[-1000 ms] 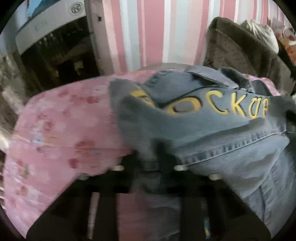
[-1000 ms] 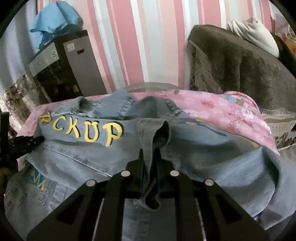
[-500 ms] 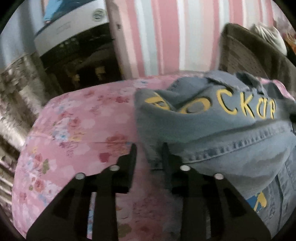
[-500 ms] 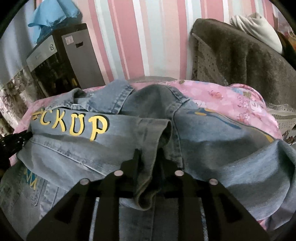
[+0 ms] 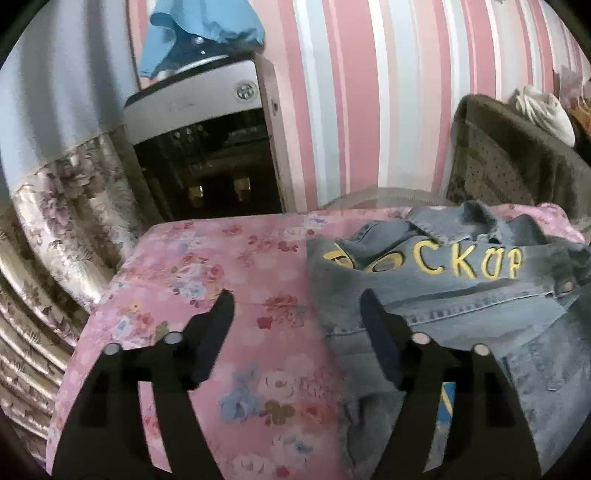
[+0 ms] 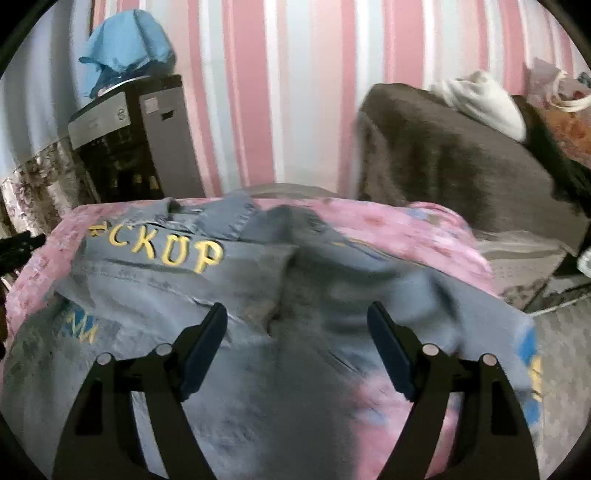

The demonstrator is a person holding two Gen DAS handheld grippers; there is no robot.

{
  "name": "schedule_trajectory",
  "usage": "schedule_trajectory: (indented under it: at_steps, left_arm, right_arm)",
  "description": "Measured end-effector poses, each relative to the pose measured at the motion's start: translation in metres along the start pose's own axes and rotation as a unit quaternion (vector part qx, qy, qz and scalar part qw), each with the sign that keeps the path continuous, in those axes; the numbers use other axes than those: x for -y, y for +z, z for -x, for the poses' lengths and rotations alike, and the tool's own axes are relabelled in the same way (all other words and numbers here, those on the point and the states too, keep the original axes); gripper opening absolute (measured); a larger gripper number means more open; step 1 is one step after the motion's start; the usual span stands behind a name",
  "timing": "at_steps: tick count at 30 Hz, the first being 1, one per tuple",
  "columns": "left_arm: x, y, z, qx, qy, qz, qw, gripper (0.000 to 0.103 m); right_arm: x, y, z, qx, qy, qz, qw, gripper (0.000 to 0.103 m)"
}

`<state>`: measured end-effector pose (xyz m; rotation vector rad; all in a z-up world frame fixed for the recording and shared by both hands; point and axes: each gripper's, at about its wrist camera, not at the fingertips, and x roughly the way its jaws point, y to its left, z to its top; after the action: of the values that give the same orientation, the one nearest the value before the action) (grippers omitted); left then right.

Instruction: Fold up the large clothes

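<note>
A blue denim jacket (image 5: 480, 306) with yellow letters lies folded on a pink floral cover (image 5: 221, 280). My left gripper (image 5: 297, 299) is open and empty, over the cover at the jacket's left edge; its right finger overlaps the denim. The jacket also shows in the right wrist view (image 6: 258, 295), with a rumpled fold in the middle. My right gripper (image 6: 295, 314) is open and empty just above that fold. The left gripper's tip shows at the far left of the right wrist view (image 6: 18, 247).
A striped pink wall stands behind. A grey cabinet (image 5: 207, 147) with a blue cloth (image 5: 199, 29) on top stands back left. A brown sofa (image 6: 461, 158) with white cloth stands back right. A floral curtain (image 5: 55, 221) hangs at the left.
Both grippers have let go of the denim and opened wide. Both have pulled back a little; the jacket's folds have settled on the cover.
</note>
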<state>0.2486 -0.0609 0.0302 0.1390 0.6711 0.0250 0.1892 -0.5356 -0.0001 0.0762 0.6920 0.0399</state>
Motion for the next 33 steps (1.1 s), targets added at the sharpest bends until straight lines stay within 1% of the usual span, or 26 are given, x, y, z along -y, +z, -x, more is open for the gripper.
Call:
schedule_trajectory:
  at_steps: [1, 3, 5, 6, 8, 10, 11, 13, 14, 15, 18, 20, 23, 26, 28, 29, 30, 31, 32, 33]
  left_arm:
    - [0.000, -0.002, 0.010, 0.001, -0.005, 0.007, 1.0000, 0.079]
    - [-0.002, -0.007, 0.023, 0.007, -0.012, 0.017, 0.9998, 0.089]
    - [-0.001, -0.014, 0.040, 0.017, -0.018, 0.020, 0.9995, 0.096]
    - [0.001, -0.017, 0.047, 0.022, -0.016, 0.019, 0.9994, 0.097]
    - [0.010, -0.019, 0.054, 0.025, -0.011, 0.012, 0.9996, 0.098]
    - [0.022, -0.017, 0.054, 0.020, -0.003, 0.005, 0.9998, 0.098]
    - [0.027, -0.016, 0.055, 0.014, -0.002, 0.007, 0.9999, 0.098]
    - [0.033, -0.018, 0.060, 0.012, -0.017, 0.023, 0.9995, 0.098]
    - [0.036, -0.020, 0.064, 0.017, -0.020, 0.023, 0.9994, 0.099]
    - [0.039, -0.023, 0.067, 0.018, -0.020, 0.019, 0.9995, 0.100]
    - [0.044, -0.030, 0.076, 0.020, -0.030, 0.017, 0.9992, 0.100]
    - [0.044, -0.033, 0.078, 0.020, -0.037, 0.024, 0.9988, 0.100]
    - [0.047, -0.037, 0.079, 0.015, -0.042, 0.020, 0.9988, 0.100]
    - [0.053, -0.040, 0.079, 0.012, -0.043, 0.008, 0.9990, 0.100]
    - [0.056, -0.041, 0.078, 0.011, -0.043, 0.004, 0.9990, 0.100]
    - [0.056, -0.041, 0.077, 0.010, -0.043, 0.003, 0.9990, 0.100]
    - [0.056, -0.042, 0.076, 0.009, -0.043, 0.002, 0.9990, 0.100]
    - [0.056, -0.043, 0.075, 0.006, -0.045, 0.002, 0.9990, 0.100]
    - [0.056, -0.044, 0.074, 0.005, -0.044, 0.002, 0.9990, 0.100]
    - [0.056, -0.045, 0.073, 0.004, -0.045, 0.003, 0.9990, 0.100]
  right_arm:
    - [0.011, -0.006, 0.009, 0.002, -0.007, -0.005, 1.000, 0.079]
    - [0.037, -0.019, 0.026, 0.004, -0.023, -0.024, 0.999, 0.079]
    - [0.058, -0.029, 0.035, 0.008, -0.034, -0.043, 0.998, 0.079]
    - [0.071, -0.034, 0.038, 0.008, -0.045, -0.052, 0.998, 0.079]
    - [0.082, -0.035, 0.038, 0.004, -0.049, -0.063, 0.997, 0.079]
    - [0.089, -0.032, 0.040, 0.007, -0.062, -0.068, 0.996, 0.079]
    - [0.091, -0.030, 0.043, 0.012, -0.061, -0.078, 0.995, 0.079]
    - [0.093, -0.031, 0.053, 0.024, -0.055, -0.082, 0.995, 0.079]
    - [0.093, -0.033, 0.056, 0.024, -0.062, -0.073, 0.995, 0.080]
    - [0.095, -0.037, 0.056, 0.014, -0.071, -0.061, 0.995, 0.083]
    - [0.104, -0.048, 0.057, -0.004, -0.095, -0.045, 0.994, 0.083]
    - [0.118, -0.057, 0.057, -0.015, -0.112, -0.052, 0.992, 0.083]
    - [0.135, -0.070, 0.051, -0.040, -0.109, -0.072, 0.991, 0.083]
    - [0.140, -0.081, 0.046, -0.058, -0.096, -0.079, 0.991, 0.083]
    - [0.140, -0.088, 0.043, -0.067, -0.091, -0.081, 0.990, 0.082]
    - [0.140, -0.090, 0.044, -0.070, -0.089, -0.085, 0.990, 0.073]
    - [0.143, -0.093, 0.042, -0.076, -0.087, -0.091, 0.989, 0.057]
    - [0.143, -0.098, 0.042, -0.078, -0.086, -0.096, 0.989, 0.046]
    - [0.146, -0.101, 0.040, -0.079, -0.078, -0.102, 0.989, 0.028]
    - [0.147, -0.101, 0.042, -0.072, -0.070, -0.109, 0.989, 0.018]
